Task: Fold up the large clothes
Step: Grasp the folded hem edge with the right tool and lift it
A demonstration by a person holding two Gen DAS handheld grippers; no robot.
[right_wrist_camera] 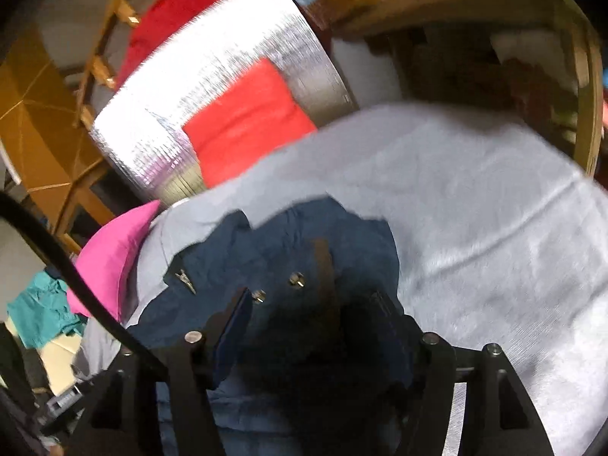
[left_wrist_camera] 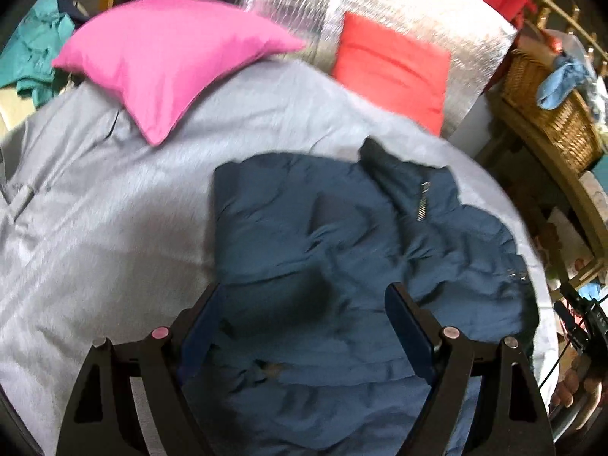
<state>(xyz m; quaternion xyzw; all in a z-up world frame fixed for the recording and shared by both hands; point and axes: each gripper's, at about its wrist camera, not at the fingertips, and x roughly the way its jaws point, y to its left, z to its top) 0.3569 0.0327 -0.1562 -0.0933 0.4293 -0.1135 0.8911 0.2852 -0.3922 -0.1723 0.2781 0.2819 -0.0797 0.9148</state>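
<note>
A dark blue padded jacket (left_wrist_camera: 342,243) lies partly folded and rumpled on a grey bed sheet (left_wrist_camera: 114,228). Its zipper and collar show at the far right in the left wrist view. My left gripper (left_wrist_camera: 307,296) is open, its two fingers spread wide just above the jacket's near part. In the right wrist view the jacket (right_wrist_camera: 266,258) lies under and between the fingers of my right gripper (right_wrist_camera: 307,304), which is open. Its snap buttons show near the left finger. Whether the fingers touch the cloth I cannot tell.
A pink pillow (left_wrist_camera: 163,72) and a red pillow (left_wrist_camera: 395,72) lie at the head of the bed against a silver quilted board (left_wrist_camera: 304,7). A wicker basket (left_wrist_camera: 547,110) stands on wooden shelves at the right. Teal clothes (left_wrist_camera: 34,57) lie off the bed's left side.
</note>
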